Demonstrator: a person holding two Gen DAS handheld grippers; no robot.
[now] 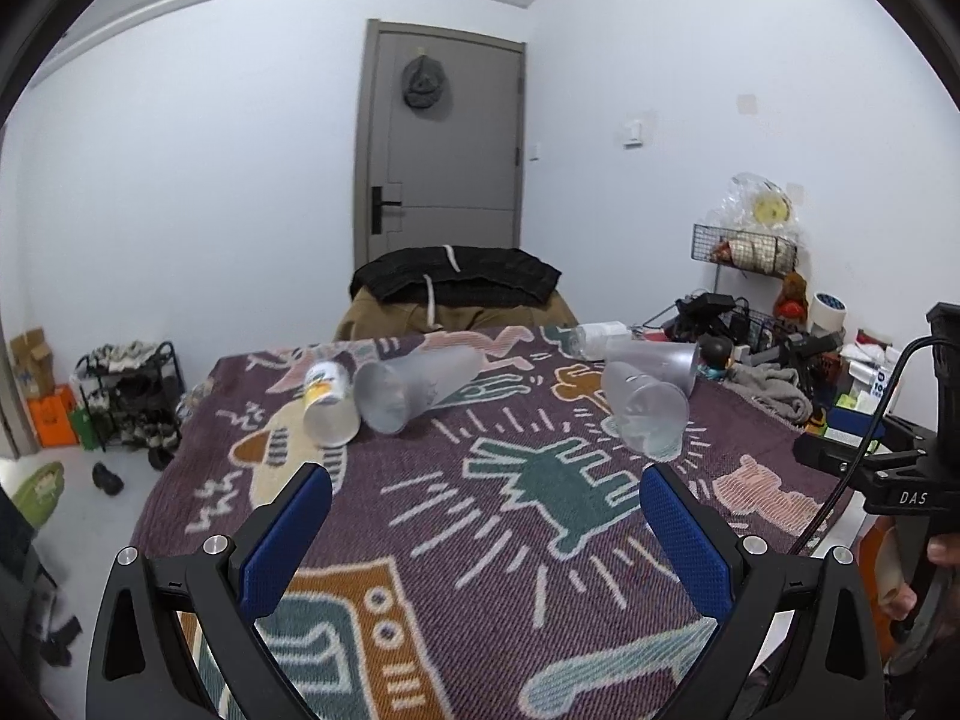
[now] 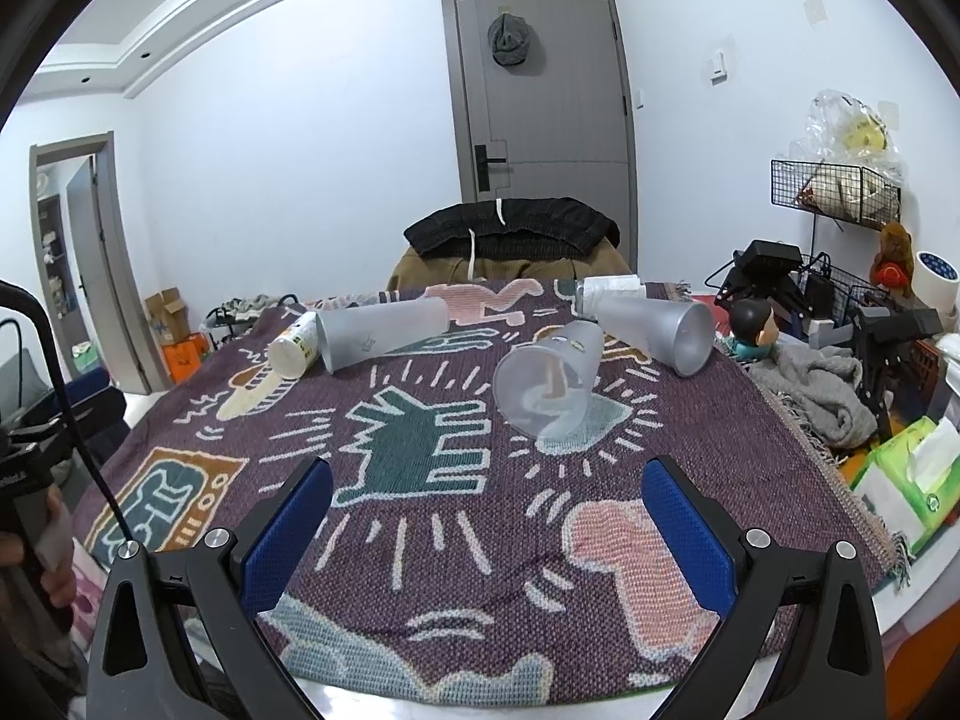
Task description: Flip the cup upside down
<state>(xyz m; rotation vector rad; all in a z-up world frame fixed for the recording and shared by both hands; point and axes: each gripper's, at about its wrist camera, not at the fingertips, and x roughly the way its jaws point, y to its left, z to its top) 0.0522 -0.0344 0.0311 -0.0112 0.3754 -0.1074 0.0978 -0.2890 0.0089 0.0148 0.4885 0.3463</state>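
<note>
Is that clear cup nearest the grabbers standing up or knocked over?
Knocked over. The clear cup lies on its side on the blanket, open mouth facing the cameras.

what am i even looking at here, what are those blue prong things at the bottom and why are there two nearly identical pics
Those blue prongs are the fingers of handheld grippers: a person holds one in each hand, each with a camera looking forward along its fingers. One picture is from the left gripper, the other from the right gripper. Both are open and hold nothing. Ahead is a table under a patterned cloth. On it several cups lie on their sides: a clear cup nearest, two frosted cups and a small paper cup.
</note>
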